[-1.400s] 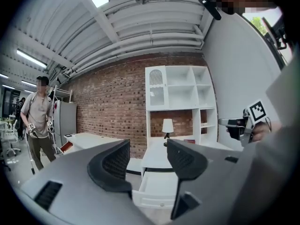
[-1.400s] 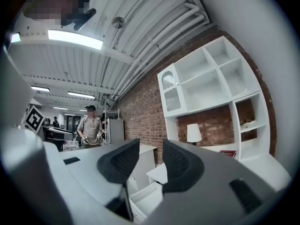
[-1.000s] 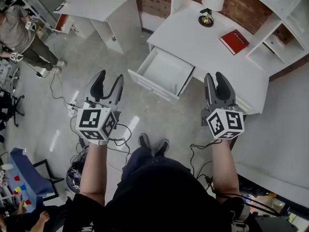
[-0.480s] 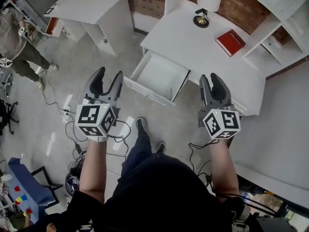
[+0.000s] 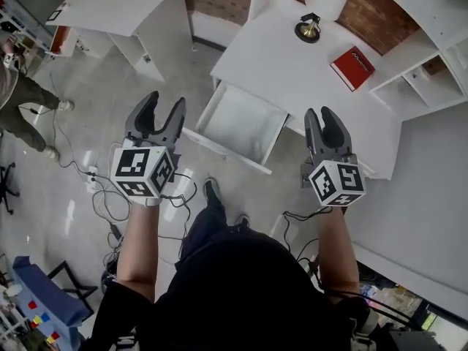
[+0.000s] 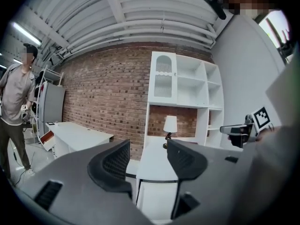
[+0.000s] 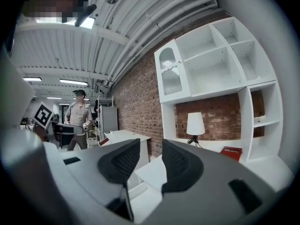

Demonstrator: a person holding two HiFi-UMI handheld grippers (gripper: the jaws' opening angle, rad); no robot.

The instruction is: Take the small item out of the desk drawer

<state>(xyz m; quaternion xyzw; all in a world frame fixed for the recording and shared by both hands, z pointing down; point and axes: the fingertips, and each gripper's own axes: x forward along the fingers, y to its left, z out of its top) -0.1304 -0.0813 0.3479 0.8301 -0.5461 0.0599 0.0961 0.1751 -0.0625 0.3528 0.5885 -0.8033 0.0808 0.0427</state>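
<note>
The white desk has its drawer pulled out toward me. The drawer's inside looks plain white; no small item shows in it from the head view. My left gripper hovers open above the floor, just left of the drawer's front corner. My right gripper is open too, over the desk's near edge right of the drawer. Nothing is between either pair of jaws. In the left gripper view the left gripper points at the desk. The right gripper points toward the desk's corner.
A lamp and a red book sit on the desk top. White shelving stands at the right, a second white desk at the far left. Cables trail on the floor. A person stands at the left.
I have stepped closer to the desk, so the open drawer lies nearer between my two grippers. Both grippers kept their jaws apart and hold nothing.
</note>
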